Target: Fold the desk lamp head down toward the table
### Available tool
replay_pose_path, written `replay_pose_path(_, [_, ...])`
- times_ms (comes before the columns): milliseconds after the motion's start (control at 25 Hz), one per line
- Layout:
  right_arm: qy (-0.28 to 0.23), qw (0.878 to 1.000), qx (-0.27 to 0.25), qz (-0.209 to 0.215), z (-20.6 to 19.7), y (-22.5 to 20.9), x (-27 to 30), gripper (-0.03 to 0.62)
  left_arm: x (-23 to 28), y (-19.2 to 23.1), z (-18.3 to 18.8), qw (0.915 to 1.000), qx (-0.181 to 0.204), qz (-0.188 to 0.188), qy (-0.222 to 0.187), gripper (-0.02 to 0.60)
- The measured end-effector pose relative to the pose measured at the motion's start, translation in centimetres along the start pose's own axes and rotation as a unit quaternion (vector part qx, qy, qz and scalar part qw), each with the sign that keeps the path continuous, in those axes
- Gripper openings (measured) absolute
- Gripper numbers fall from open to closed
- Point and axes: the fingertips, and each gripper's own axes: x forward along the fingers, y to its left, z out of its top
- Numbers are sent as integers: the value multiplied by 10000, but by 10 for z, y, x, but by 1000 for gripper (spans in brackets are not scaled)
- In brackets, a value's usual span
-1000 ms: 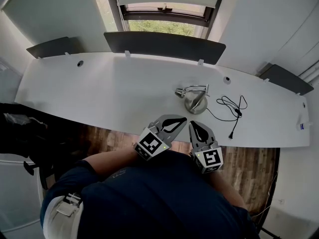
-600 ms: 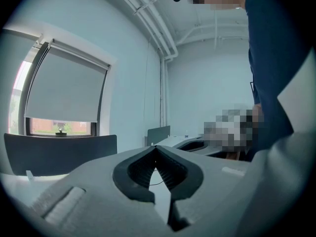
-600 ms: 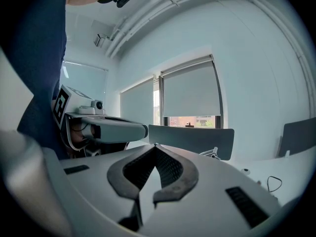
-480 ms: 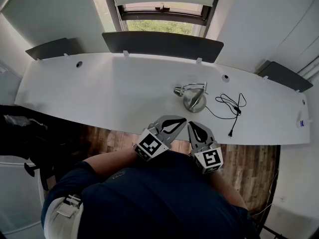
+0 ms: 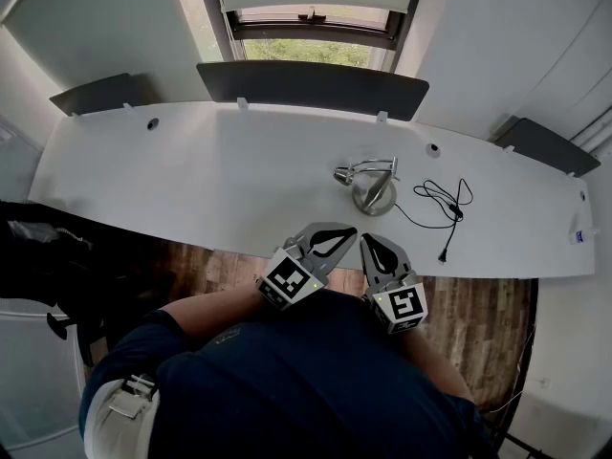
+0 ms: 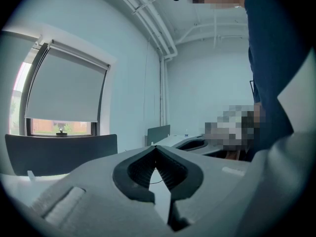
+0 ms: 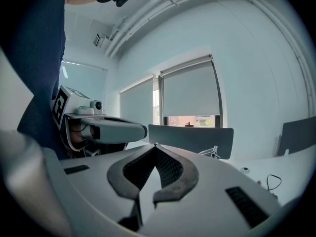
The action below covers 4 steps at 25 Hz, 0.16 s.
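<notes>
A small silver desk lamp stands on the long white desk, right of its middle. Its round base is toward me, and its arm and head lie low over the base, pointing left. The lamp also shows small beyond the jaws in the right gripper view. My left gripper and right gripper are held side by side near my body, above the desk's front edge and short of the lamp. Both are shut, tips meeting, with nothing between them.
The lamp's black cable curls to the right of the base and ends in a plug near the front edge. Dark partition screens line the desk's far side under a window. A dark object sits on the floor at left.
</notes>
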Motion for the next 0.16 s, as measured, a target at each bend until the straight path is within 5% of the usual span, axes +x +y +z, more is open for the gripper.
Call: replay_pose_path(160, [63, 10000, 43, 29, -3, 2, 1, 9, -1, 0, -2, 10000, 26, -4, 28, 6])
